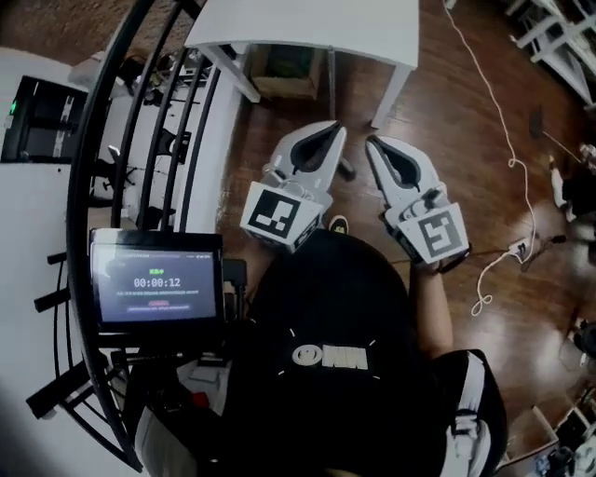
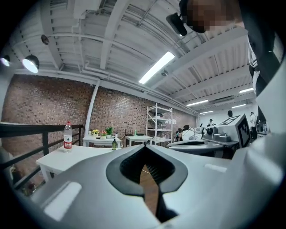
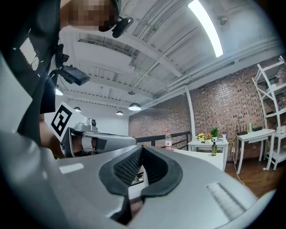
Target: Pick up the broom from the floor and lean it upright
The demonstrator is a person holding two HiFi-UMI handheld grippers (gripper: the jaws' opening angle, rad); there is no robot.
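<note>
Status: we hold both grippers level, side by side, tips aimed at the white table point(image 1: 317, 28).

- The left gripper point(image 1: 335, 130) is just short of the table's near edge, over the wood floor point(image 1: 466, 121).
- The right gripper point(image 1: 374, 147) is just beside it, by the table leg point(image 1: 391, 93). The tips are near each other but not touching.
- Left jaws are fully closed and the pads meet at the tip. Nothing btwn them; only floor shows thru the hollow behind the pads.
- Right jaws are the same: closed tight, empty.
- Broom: we can't tell where it is. No view shows it, and neither gripper has it.

Around the table:
- A water bottle point(image 2: 67, 134) w/ red label stands upright on the tabletop, toward the left end in the left gripper view.
- A dark bottle point(image 2: 114, 144) is upright and looks to be on the table's far corner.
- Beyond the table are smaller white tables w/ potted plants point(image 2: 108, 130), set against the brick wall point(image 2: 53, 103).
- A white shelf rack point(image 2: 158, 123) stands beyond the table, right of the plants.
- In the head view a black railing point(image 1: 121, 140) curves past the table's left side.
- A screen point(image 1: 156, 282) reading 00:00:12 is mounted on the railing side, nearer us than the table.
- A white cable point(image 1: 507, 158) snakes over the floor right of the table.
- A few ppl are visible well beyond the table, too small for detail.
</note>
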